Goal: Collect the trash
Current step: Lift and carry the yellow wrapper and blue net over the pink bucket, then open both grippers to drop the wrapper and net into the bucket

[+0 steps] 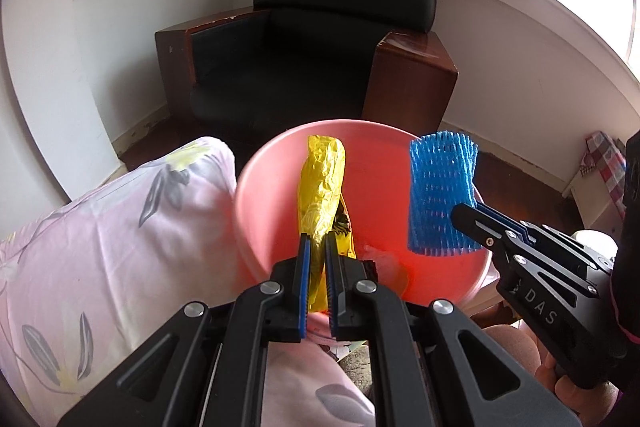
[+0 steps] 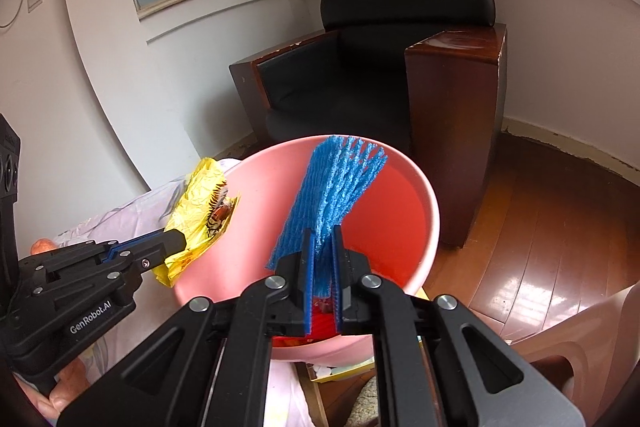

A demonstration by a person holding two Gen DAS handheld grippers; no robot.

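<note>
A yellow wrapper (image 1: 322, 187) is pinched by the left gripper (image 1: 317, 267) and a blue foam net (image 2: 332, 195) by the right gripper (image 2: 323, 267), both held directly above the pink bin (image 1: 256, 187).

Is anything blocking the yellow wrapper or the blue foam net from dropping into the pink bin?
Nothing visible. The left claw holds the yellow wrapper and the right claw holds the blue foam net over the open pink bin.

Pink bin (image 1: 256, 195); crinkled yellow wrapper (image 1: 322, 183) with a tiger-striped print; bright blue foam net (image 1: 440, 195); pale pink bedding (image 1: 100, 227) patterned with grey and yellow leaves; black armchair (image 1: 320, 47) with reddish-brown wooden sides; black grippers, blue-padded.
</note>
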